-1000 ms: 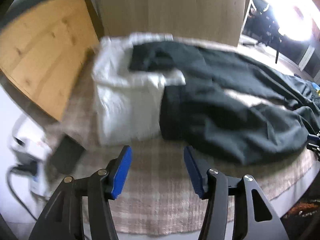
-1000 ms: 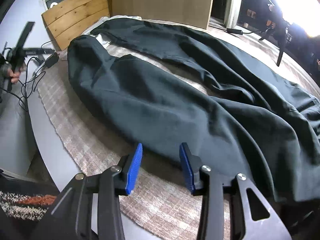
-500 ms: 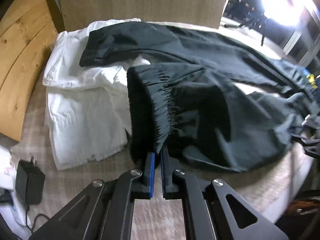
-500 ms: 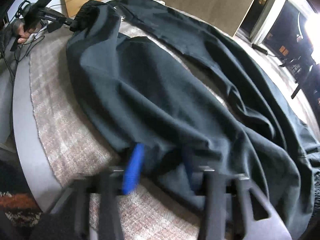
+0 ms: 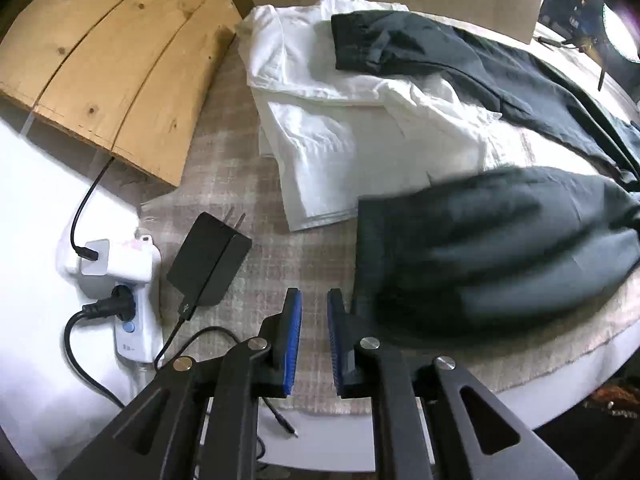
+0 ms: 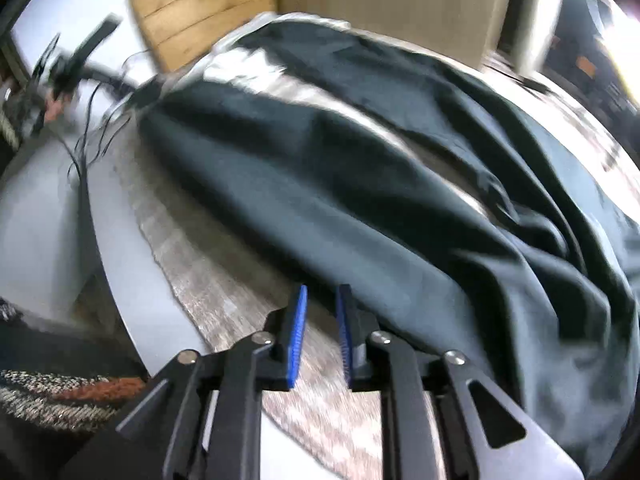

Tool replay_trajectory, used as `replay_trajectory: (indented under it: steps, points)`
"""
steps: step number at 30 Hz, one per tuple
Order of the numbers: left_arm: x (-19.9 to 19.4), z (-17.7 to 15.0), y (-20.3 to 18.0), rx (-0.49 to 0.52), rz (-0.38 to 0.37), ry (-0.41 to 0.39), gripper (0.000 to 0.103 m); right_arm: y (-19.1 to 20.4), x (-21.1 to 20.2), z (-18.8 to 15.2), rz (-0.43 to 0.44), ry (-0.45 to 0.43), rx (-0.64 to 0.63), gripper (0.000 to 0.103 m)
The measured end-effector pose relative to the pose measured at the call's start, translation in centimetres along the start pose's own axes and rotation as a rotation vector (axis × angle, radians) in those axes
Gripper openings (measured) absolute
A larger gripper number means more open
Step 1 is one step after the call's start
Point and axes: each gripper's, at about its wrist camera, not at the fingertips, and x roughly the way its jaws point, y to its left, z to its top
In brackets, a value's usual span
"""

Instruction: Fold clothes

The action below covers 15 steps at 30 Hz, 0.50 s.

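Left wrist view: left gripper [image 5: 314, 300] parted by a narrow gap, nothing between the blue pads [image 5: 293, 340], only checked tablecloth [image 5: 256, 184] showing through. Dark trousers [image 5: 492, 252] just right of the right-hand finger, near leg bunched and motion-blurred, cuff edge facing left; cloth close to that finger, contact not clear. Far leg [image 5: 420, 44] stretched toward the far right, its cuff lying on a white garment [image 5: 352, 120] spread at centre. Black charger [image 5: 208, 258] with prongs up, left of the gripper tips, cable trailing near. White power strip [image 5: 120, 292] further left with a black plug in it. Wooden board [image 5: 108, 60] at far left. Right wrist view: heavy blur. Right gripper [image 6: 322, 304] also slightly apart, gap narrow, nothing clamped; near hem of the trousers [image 6: 400, 200] just beyond and right of the tips, touching or overlapping the right finger, cannot tell which. Trousers draped across most of the table from far left to near right, folds piled at right. Tablecloth strip [image 6: 208, 264] bare along the near-left edge. Other gripper [image 6: 76, 64] small and smeared at far left, jaw position not readable here.
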Motion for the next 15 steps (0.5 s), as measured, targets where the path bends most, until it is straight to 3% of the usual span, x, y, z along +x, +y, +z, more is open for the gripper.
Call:
replay_trajectory:
  steps: [2, 4, 6, 9, 12, 15]
  points:
    - [-1.3, 0.3, -2.1, 0.041, -0.038, -0.058, 0.011, -2.8, -2.8, -1.9, -0.009, -0.059, 0.143, 0.032]
    - [-2.7, 0.6, -6.2, 0.121, -0.114, -0.117, 0.011, -6.5, -6.2, -5.1, -0.070, -0.135, 0.330, 0.035]
    - [-3.4, 0.9, -11.1, 0.211, -0.221, -0.147, 0.016, -10.5, -9.4, -9.5, -0.192, -0.200, 0.526, 0.035]
    - [-3.6, 0.7, -20.6, 0.388, -0.406, -0.154, 0.025, -15.8, -12.6, -16.5, -0.347, -0.224, 0.824, 0.037]
    - [-3.4, -0.4, -29.7, 0.591, -0.469, -0.156, 0.031, -19.2, -14.5, -19.8, -0.463, -0.254, 0.935, 0.037]
    - [-3.0, -1.7, -37.4, 0.774, -0.505, -0.152, 0.035, -21.3, -15.7, -19.1, -0.541, -0.274, 0.853, 0.038]
